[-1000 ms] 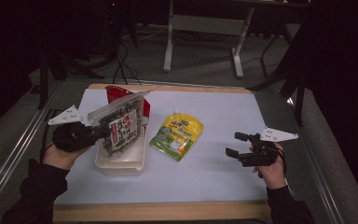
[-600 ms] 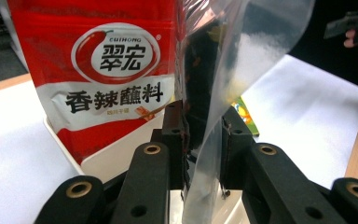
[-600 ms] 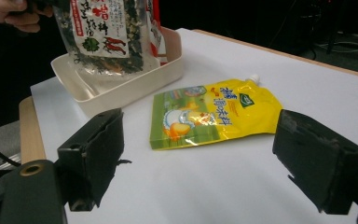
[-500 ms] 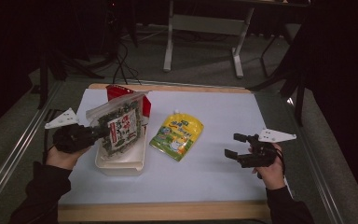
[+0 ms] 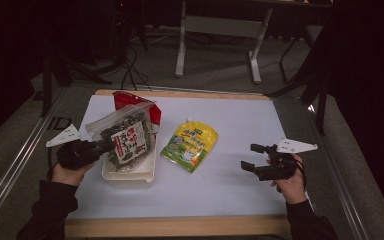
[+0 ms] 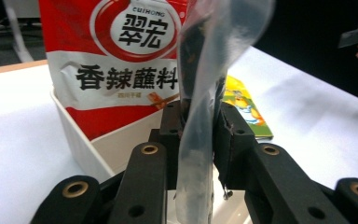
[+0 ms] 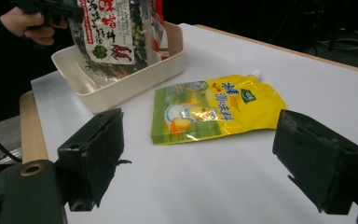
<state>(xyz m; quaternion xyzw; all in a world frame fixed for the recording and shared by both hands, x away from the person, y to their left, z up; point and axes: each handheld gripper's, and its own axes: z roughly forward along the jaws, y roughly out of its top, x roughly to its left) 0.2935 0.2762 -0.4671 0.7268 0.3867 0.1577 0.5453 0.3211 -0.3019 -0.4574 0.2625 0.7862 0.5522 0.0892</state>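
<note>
Item one: my left claw (image 6: 200, 135) is clamped on the edge of a clear bag of dark dried flakes (image 5: 125, 141), its jaws having just eased slightly wider, holding it tilted over the cream tray (image 5: 130, 177) at the left of the white surface (image 5: 230, 185). Behind it in the tray stands a red-and-white packet (image 6: 116, 60) printed "CUIHONG 翠宏 香辣蘸料". Item two: my right claw (image 7: 200, 154) hovers wide open and empty, near a yellow spouted pouch (image 7: 214, 112) lying flat just beside the tray.

Glossy clear plastic bag (image 5: 124, 141), matt white plastic tub (image 5: 130, 176), glossy yellow pouch (image 5: 190, 145)
</note>
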